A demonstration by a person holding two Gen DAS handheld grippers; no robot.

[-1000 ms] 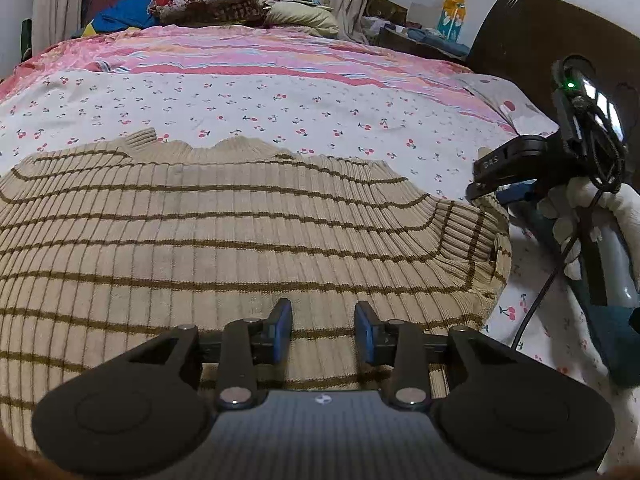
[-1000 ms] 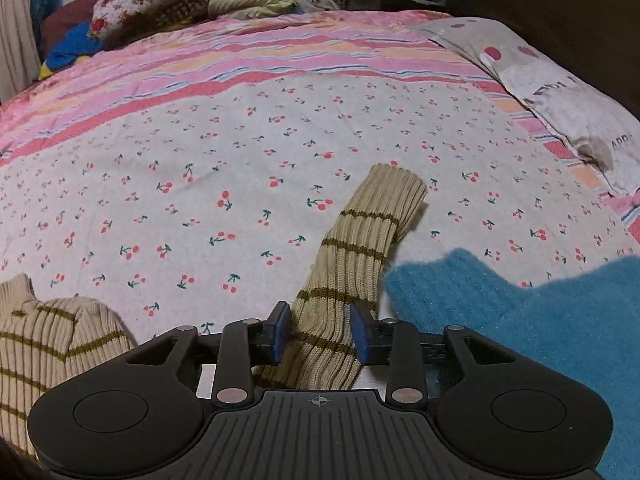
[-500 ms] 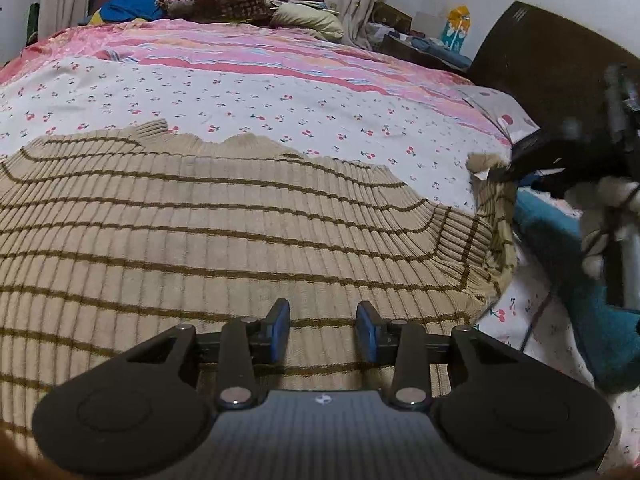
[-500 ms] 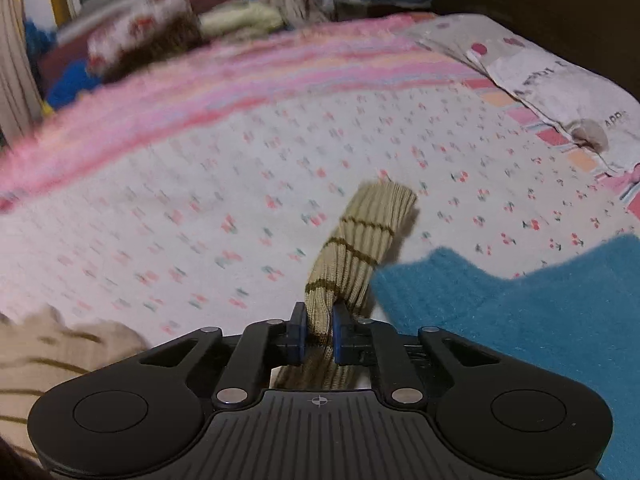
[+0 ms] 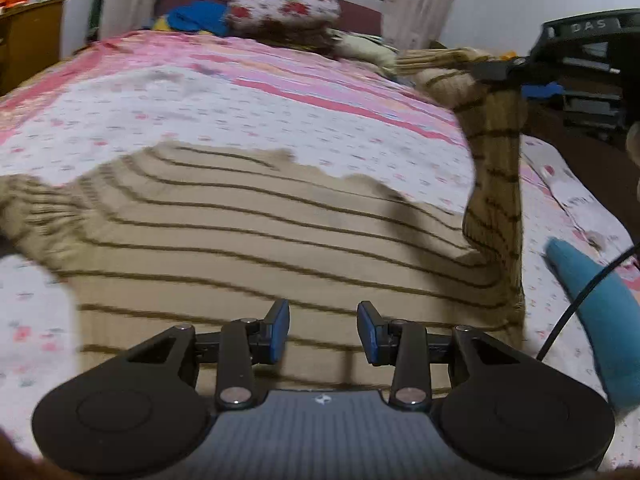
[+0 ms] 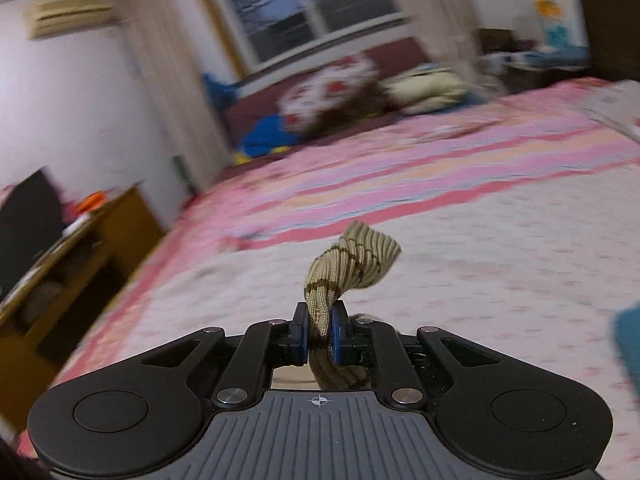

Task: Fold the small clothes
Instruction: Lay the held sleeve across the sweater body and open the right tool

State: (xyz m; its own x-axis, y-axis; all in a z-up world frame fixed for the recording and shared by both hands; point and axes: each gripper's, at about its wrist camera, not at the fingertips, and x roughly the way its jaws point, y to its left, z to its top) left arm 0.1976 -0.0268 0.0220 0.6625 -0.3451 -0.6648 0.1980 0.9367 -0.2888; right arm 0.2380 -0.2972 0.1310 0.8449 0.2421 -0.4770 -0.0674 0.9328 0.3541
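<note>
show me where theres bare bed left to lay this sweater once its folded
Free: the cherry-print sheet between the striped sweater and the pink striped band. Crowded: the teal garment lies right of the sweater, and pillows pile at the far end. The right gripper holds the sleeve aloft.

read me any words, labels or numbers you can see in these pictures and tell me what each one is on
"DAS": on the black housing of the right gripper, seen from the left wrist view.
Print on the pillowcase at the bed's right edge: too blurred to read.
Nothing else legible.
</note>
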